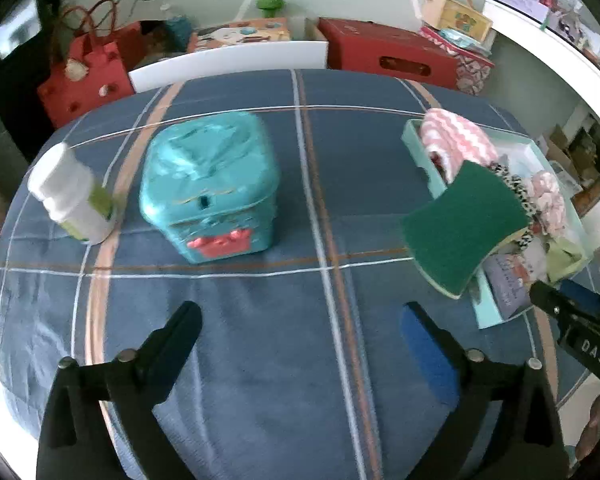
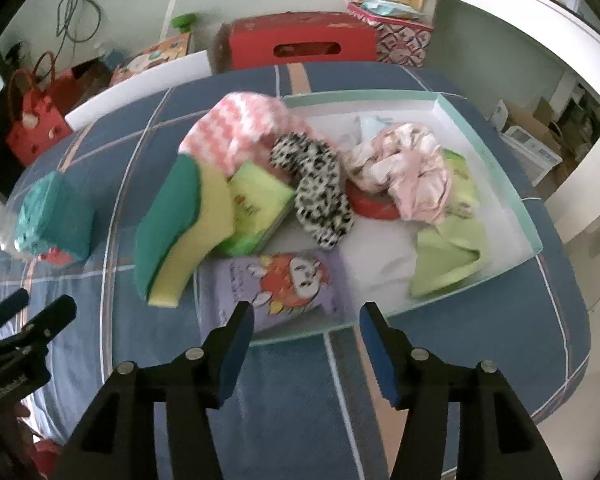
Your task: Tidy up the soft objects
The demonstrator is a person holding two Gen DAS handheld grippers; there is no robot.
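Observation:
A green-and-yellow sponge [image 2: 180,232] stands tilted and blurred over the left rim of the pale teal tray [image 2: 496,168]; whether it rests on the rim I cannot tell. Neither gripper touches the sponge [image 1: 464,228]. Inside the tray lie a pink chevron cloth [image 2: 240,128], a leopard scrunchie [image 2: 320,188], a pink crumpled fabric [image 2: 408,168], a green cloth [image 2: 448,256] and a purple soft book [image 2: 288,280]. My right gripper [image 2: 306,312] is open above the tray's near edge. My left gripper [image 1: 300,316] is wide open over the bare bedspread, left of the tray [image 1: 416,148].
A teal toy chest [image 1: 208,184] and a white bottle [image 1: 72,196] stand on the blue plaid bedspread [image 1: 260,360] to the left. Red boxes [image 1: 388,52] and a red bag [image 1: 84,76] sit beyond the far edge. The right gripper's tip [image 1: 556,300] shows beside the tray.

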